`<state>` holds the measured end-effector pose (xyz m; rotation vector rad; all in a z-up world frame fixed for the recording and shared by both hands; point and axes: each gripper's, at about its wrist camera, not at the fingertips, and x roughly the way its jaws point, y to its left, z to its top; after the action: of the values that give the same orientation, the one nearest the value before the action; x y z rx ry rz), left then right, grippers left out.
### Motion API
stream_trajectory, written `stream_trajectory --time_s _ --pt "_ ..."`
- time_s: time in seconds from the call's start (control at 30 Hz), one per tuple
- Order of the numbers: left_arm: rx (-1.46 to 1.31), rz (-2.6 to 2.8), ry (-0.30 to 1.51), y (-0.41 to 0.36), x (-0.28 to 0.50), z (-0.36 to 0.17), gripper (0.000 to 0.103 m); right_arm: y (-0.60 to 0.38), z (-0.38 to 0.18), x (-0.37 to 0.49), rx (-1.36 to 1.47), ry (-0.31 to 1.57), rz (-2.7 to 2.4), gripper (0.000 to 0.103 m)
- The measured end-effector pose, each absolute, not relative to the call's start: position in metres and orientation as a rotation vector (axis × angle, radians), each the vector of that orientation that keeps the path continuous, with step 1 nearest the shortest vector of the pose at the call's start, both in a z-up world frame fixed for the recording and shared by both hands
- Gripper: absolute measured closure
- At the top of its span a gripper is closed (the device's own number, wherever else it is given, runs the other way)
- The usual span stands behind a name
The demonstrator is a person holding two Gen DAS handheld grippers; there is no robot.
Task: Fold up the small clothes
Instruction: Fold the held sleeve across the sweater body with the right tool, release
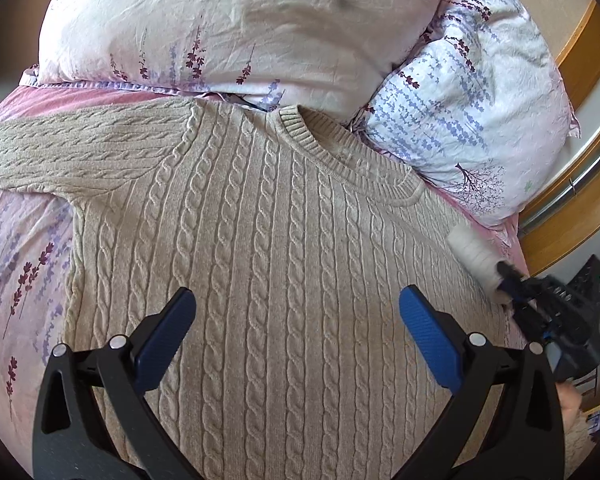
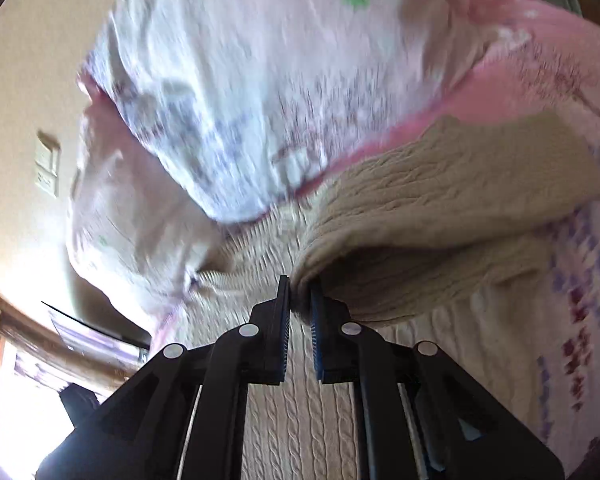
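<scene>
Sweater (image 1: 284, 240) sleeve cuff (image 2: 300, 300) is pinched in the nearly closed right tool (image 2: 300, 304); left tool (image 1: 296, 312) is spread wide above the knit, nothing gripped.

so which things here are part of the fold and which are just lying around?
In play:
- cable-knit sweater
- right gripper, shut on its sleeve
- left gripper, open above the sweater

Lying about:
- two floral pillows
- pink bedsheet

The left claw (image 1: 298, 312) hangs tilted downward with its blue pads (image 1: 430, 336) spread wide, nothing between them. The right claw (image 2: 300, 308) has its fingers drawn nearly together, pinching a fold of knit fabric at the tips. A bit of the person's hand (image 1: 572, 404) shows behind it.
</scene>
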<state>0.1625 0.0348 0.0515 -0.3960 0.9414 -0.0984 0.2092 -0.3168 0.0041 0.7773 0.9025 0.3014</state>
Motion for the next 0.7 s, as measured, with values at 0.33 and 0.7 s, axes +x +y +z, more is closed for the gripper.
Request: stream_trajectory --time_s 0.33,0.7 --pt "-0.44 -0.099 0.946 0.047 0.166 0.052 0.002 -0.381 0.0 0.202 1.049 0.793 0.089 0.05" --pt "-0.553 -0.085 0.859 0.083 0.164 0.061 0.003 -0.27 0.08 0.228 0.603 0.659 0.21 0.095"
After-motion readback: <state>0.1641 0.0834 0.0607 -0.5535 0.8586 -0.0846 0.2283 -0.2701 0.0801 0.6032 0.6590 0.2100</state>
